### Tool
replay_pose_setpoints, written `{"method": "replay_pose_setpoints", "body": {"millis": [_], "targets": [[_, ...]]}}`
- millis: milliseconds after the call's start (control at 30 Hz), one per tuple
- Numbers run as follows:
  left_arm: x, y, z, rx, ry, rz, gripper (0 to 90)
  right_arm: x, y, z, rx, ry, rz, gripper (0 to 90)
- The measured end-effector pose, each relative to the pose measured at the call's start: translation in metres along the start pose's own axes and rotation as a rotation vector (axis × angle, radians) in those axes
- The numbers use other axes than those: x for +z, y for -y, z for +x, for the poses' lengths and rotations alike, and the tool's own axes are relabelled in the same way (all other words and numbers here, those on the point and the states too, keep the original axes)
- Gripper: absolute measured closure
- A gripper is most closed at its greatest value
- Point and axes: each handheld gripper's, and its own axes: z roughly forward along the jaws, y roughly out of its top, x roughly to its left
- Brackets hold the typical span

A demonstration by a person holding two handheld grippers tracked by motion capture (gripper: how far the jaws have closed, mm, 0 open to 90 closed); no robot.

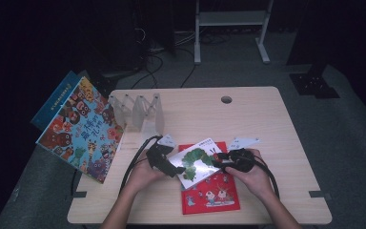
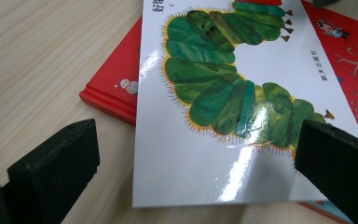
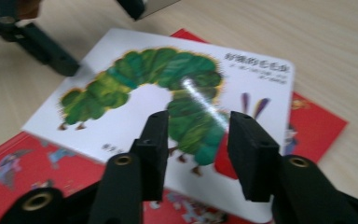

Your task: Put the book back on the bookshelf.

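- Two bare forearms come up from the bottom edge of the high view onto the pale wooden table [image 1: 286, 124], angled inward so the hands meet near the middle of its near half.
- The left hand [image 1: 143, 174] wraps around the black left gripper [image 1: 167, 167], whose cable loops back toward the person; the gripper points to the right, at the near left corner of the white glossy picture book with a green caterpillar on its cover [image 1: 198, 162].
- In the left gripper view its jaws stand wide apart, one over bare tabletop to the left of the caterpillar book [image 2: 223, 140], the other over the book's right part (whether either jaw touches the cover I cannot tell).
- The right hand [image 1: 252, 174] holds the black right gripper [image 1: 221, 161], pointing left at the book's right edge.
- In the right gripper view the right gripper [image 3: 198, 140] has its jaws parted with a clear gap between them, hanging above the caterpillar's head end; they pinch nothing.
- The white book lies skewed on top of a flat red picture book with small cartoon figures [image 1: 214, 195], covering its upper part; the red one rests on the table near the front edge.
- A clear plastic zigzag book stand [image 1: 140, 112] sits at the far left of the table.
- Beside it, a large colourful picture book crowded with cartoon animals [image 1: 83, 129] leans over the table's left edge, with a blue book [image 1: 57, 95] behind it.
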Motion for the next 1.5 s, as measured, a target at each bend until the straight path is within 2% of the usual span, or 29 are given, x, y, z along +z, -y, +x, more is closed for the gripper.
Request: {"method": "replay_pose_setpoints", "body": {"millis": [167,367,500,667,833,933,1133,1300,1500], "targets": [[0.003,0.001,0.002,-0.037,0.016,-0.001,0.0,0.0,0.006,0.017,-0.025,-0.048,0.002,74.7],[0.007,0.002,0.003,-0.045,0.037,0.019,0.0,0.008,0.011,0.037,-0.072,-0.132,0.036,88.5],[0.011,0.002,0.003,-0.058,0.061,0.019,0.0,0.016,0.015,0.05,-0.091,-0.178,0.078,89.4],[0.013,0.003,0.004,-0.081,0.086,0.017,0.0,0.025,0.017,0.058,-0.118,-0.203,0.104,89.4],[0.016,0.003,0.005,-0.1,0.113,0.025,0.0,0.029,0.016,0.063,-0.134,-0.204,0.109,89.5],[0.019,0.003,0.004,-0.12,0.145,0.028,0.0,0.03,0.016,0.064,-0.131,-0.203,0.102,89.5],[0.019,0.003,0.004,-0.125,0.142,0.027,0.0,0.03,0.016,0.065,-0.138,-0.196,0.1,89.5],[0.02,0.001,0.002,-0.151,0.128,0.04,0.0,0.031,0.017,0.066,-0.152,-0.183,0.092,89.6],[0.018,0.0,0.004,-0.177,0.143,0.035,0.0,0.031,0.017,0.066,-0.148,-0.184,0.094,89.6]]}}
